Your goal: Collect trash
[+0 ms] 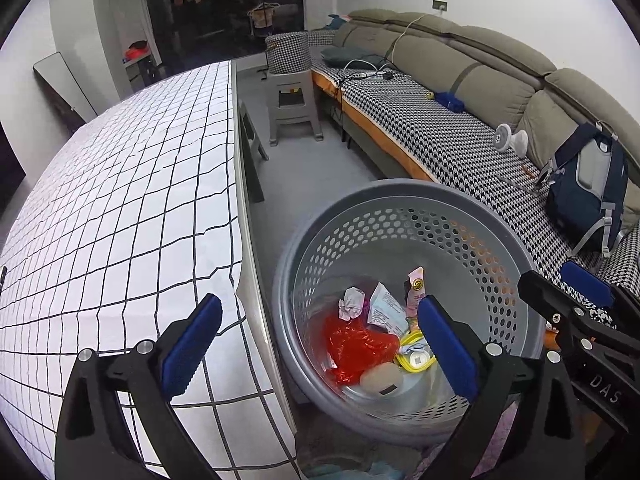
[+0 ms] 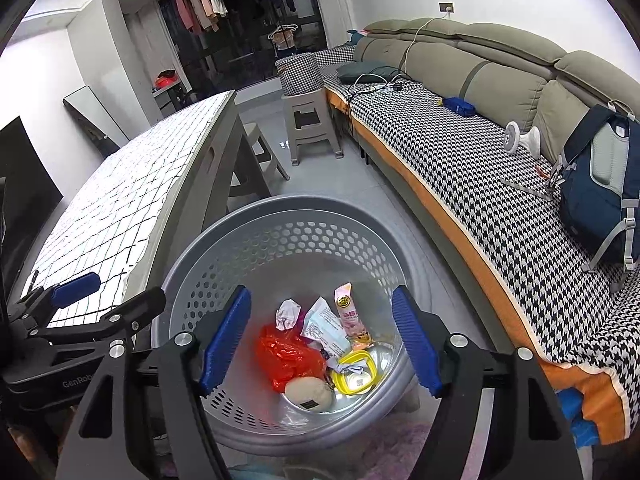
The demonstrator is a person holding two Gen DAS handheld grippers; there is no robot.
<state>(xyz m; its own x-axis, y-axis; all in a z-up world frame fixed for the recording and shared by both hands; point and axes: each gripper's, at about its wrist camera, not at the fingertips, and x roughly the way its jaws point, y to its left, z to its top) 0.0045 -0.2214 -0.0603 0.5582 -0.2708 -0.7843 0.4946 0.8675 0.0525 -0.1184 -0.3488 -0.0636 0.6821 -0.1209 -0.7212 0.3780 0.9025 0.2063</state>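
Several pieces of trash already lie in the bottom of the grey perforated bin [image 2: 280, 236]: a red bag [image 2: 286, 354], a crumpled tissue [image 2: 287, 314], a pale wrapper [image 2: 326, 328], a pink packet [image 2: 348, 312], a yellow-rimmed lid [image 2: 356, 372] and a beige round lump [image 2: 308, 394]. The bin stands on the floor between the tabletop [image 1: 120, 208], covered in a white grid cloth, and the sofa [image 1: 460, 136].

Both tongs hang over the bin, spread wide with nothing between their blue pads. The left tongs [image 1: 320, 348] straddle the tabletop edge and the bin's near wall; the right tongs [image 2: 322, 340] sit squarely above the heap.

Judging by this, the collecting looks close to finished. The visible stretch of tabletop carries no loose litter, and the floor around the bin shows none either. What remains on the sofa, a backpack [image 1: 588, 188], a small white fan [image 1: 510, 140], cables and a blue pouch [image 1: 450, 100], reads as belongings rather than rubbish. Areas behind the cameras are unseen, so stray pieces there cannot be ruled out.
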